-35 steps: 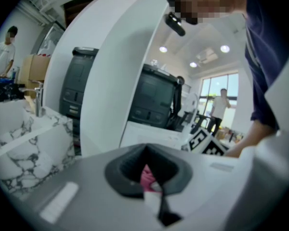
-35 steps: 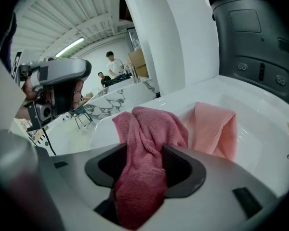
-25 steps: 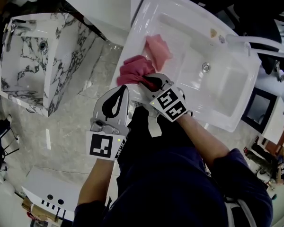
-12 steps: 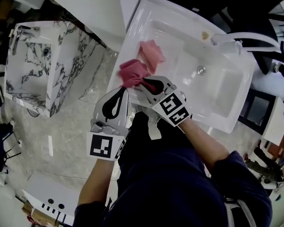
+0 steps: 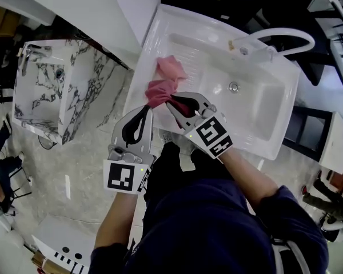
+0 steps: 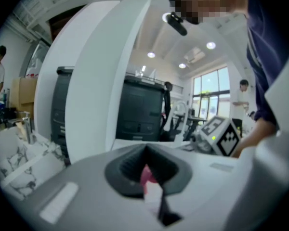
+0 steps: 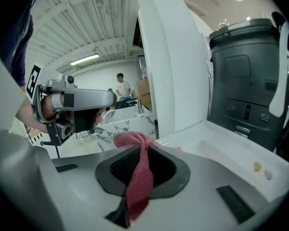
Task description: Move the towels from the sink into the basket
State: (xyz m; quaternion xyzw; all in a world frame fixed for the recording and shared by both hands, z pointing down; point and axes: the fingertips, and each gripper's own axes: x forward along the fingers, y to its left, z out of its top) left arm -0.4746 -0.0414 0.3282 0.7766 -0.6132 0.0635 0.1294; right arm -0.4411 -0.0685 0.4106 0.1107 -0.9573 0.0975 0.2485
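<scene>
At the sink's (image 5: 262, 110) near-left rim | my right gripper (image 5: 171, 101), jaws just closing, clenches the red towel (image 5: 159, 90) above the basin; pink towel (image 5: 170, 67) lies in sink | left gripper (image 5: 146, 110) pressed shut; only its view shows me pink between pads (image 6: 127, 170).

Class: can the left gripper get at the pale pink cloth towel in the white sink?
Probably, but not straight: the darker pink cloth towel, on which the right gripper has just been closing, hangs between the left gripper and the uncovered pale pink towel.
</scene>
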